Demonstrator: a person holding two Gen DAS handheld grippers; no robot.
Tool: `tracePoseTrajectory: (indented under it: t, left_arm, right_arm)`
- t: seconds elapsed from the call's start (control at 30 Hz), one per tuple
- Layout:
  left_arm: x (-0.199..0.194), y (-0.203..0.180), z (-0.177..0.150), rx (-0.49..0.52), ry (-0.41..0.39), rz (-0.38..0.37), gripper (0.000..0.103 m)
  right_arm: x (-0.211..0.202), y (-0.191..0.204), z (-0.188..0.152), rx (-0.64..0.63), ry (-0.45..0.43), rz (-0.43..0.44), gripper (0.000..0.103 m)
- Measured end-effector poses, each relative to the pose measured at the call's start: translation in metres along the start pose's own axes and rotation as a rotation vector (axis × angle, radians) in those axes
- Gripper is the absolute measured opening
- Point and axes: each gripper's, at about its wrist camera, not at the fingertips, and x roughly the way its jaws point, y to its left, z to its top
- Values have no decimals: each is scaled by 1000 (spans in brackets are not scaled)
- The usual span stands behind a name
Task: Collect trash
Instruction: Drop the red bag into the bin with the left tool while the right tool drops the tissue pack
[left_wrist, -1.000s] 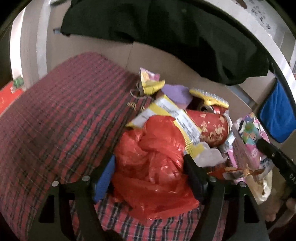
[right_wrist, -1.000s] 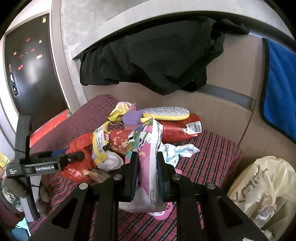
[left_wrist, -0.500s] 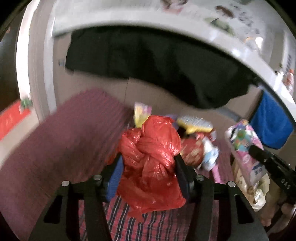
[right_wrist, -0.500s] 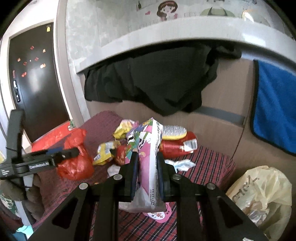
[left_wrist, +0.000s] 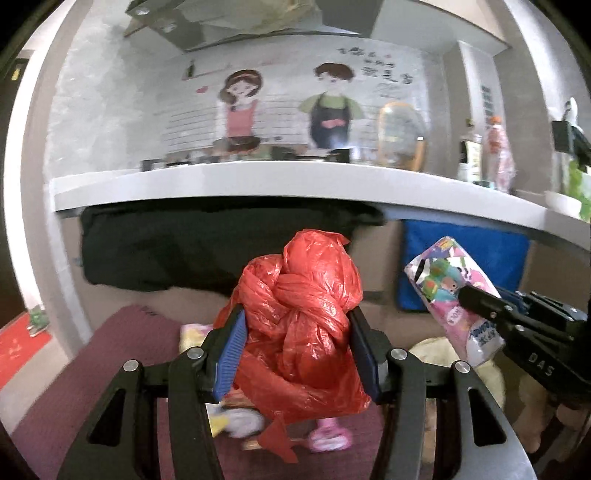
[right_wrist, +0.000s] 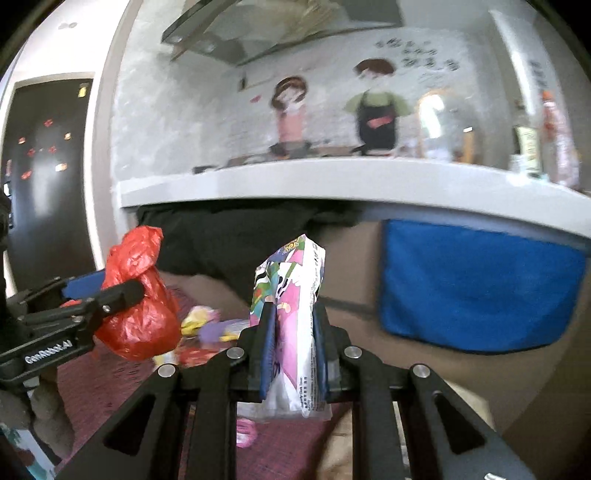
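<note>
Pinching a knotted red plastic bag (left_wrist: 299, 325) between its blue pads, the left gripper (left_wrist: 295, 343) held the bundle clear of the plaid cushion (left_wrist: 122, 350) below. Beside it, the right gripper (right_wrist: 293, 347) had its jaws pressed on a pink printed wrapper (right_wrist: 291, 295), whose long axis rose upright out of the jaws. Beyond and beneath both sets of jaws, more litter (right_wrist: 207, 325) lay on the cushion. Judging by position, the pale bag (left_wrist: 436, 347) under the right gripper sat nearer that hand.
</note>
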Motion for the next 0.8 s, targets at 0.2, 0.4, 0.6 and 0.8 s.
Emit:
tracePoseTrajectory:
  t: [0.2,0.4,0.6,0.8]
  left_arm:
    - [28,-66,-8,22,36,-113,54]
    - [42,-119,-18,63,58,-189,54]
    - [69,-145,-29,60,96,-254,54]
    - [95,-161,-47,50,151,-289,54]
  right_arm:
    - [-34,-55,-1,12,-29,-138,17]
    - [-49,-95,-10,24,-25,-247,17]
    - [-48,-115,-28,42,-5,-286,17]
    - [-36,-129,-46,64,31,-298,17]
